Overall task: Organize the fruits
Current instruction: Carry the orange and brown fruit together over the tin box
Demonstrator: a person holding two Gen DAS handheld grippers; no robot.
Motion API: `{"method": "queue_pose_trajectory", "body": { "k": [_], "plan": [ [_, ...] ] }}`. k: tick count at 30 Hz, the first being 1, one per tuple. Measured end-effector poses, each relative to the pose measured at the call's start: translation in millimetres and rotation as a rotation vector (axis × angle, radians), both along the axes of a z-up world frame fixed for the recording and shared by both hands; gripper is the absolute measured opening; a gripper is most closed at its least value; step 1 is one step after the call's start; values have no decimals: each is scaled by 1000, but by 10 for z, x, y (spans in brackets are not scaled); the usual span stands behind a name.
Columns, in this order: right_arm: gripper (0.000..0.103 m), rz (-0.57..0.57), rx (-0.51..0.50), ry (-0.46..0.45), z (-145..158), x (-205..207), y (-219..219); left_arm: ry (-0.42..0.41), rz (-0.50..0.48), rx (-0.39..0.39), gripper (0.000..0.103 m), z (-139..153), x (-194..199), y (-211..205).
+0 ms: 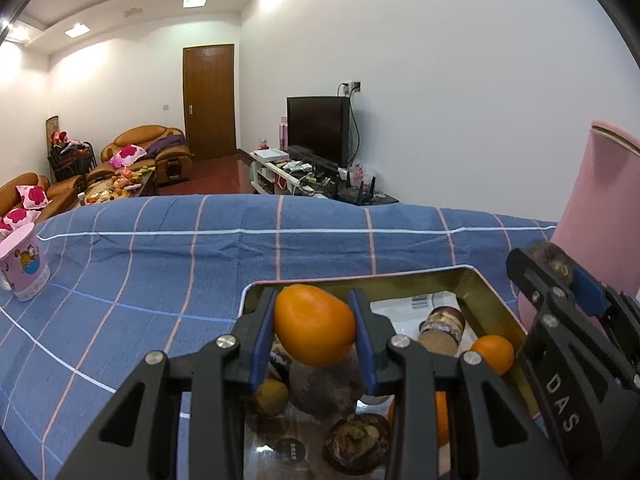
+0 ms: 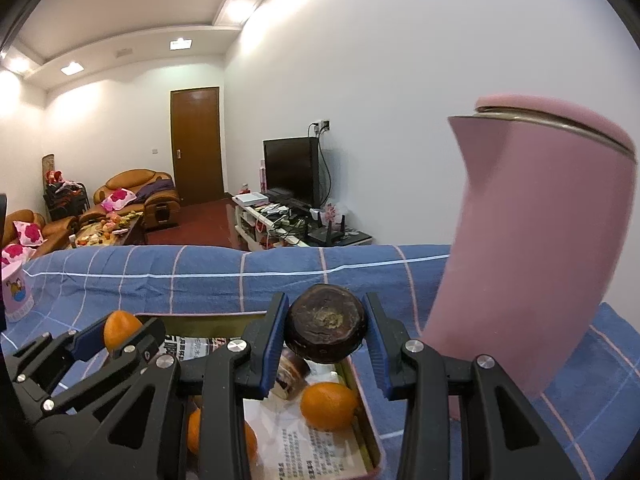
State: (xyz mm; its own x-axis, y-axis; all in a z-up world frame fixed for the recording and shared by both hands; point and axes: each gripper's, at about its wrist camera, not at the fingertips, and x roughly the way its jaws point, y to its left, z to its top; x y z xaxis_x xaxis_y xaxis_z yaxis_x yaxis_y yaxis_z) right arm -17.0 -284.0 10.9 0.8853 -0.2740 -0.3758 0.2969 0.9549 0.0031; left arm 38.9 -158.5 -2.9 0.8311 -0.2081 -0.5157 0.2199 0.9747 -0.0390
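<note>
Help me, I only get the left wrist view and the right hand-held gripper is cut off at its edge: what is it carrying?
Observer: The right hand-held gripper is shut on a dark brown round fruit, its scarred flat end facing the camera.
Operator: And the pink thing beside it?
Observer: A tall pink jug with a lid and a pointed spout turned toward the tin.

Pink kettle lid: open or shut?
Shut, as far as visible. The pink kettle's lid sits down on the metal rim, only a thin seam showing.
</note>
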Motion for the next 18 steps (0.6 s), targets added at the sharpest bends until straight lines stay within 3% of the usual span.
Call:
{"method": "queue_pose_trajectory", "body": {
  "k": [18],
  "plan": [
    [40,39,85,81,-77,356,-74,46,23,65,38,-32,247,-66]
  ]
}}
